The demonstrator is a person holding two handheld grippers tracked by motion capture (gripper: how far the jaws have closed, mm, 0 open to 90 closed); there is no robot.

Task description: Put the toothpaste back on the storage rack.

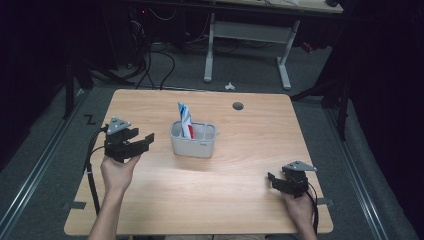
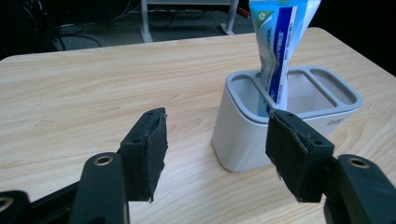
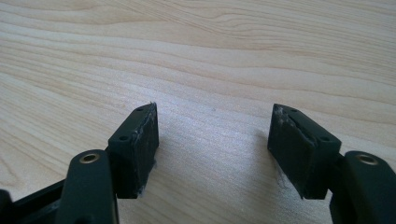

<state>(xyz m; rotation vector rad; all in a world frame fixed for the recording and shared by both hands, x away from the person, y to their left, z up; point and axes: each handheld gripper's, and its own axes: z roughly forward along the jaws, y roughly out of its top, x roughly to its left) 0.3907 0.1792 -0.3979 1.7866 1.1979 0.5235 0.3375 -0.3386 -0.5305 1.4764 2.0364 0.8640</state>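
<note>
Wooden table (image 1: 240, 175), grey organizer (image 1: 194, 145) on it

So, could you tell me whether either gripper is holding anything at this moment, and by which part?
Nothing is held. The left gripper stands open short of the grey holder with the toothpaste tube; the right gripper is open over bare table.

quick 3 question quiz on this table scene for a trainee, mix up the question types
1. True or false: the toothpaste tube lies flat on the table.
2. Which compartment of the grey holder has the tube: A the end nearer the left gripper, B the middle, C the far end?
3. How do the jaws of the right gripper stand?

Key
1. False, it stands in the holder.
2. A.
3. Open, with nothing between them.
</note>
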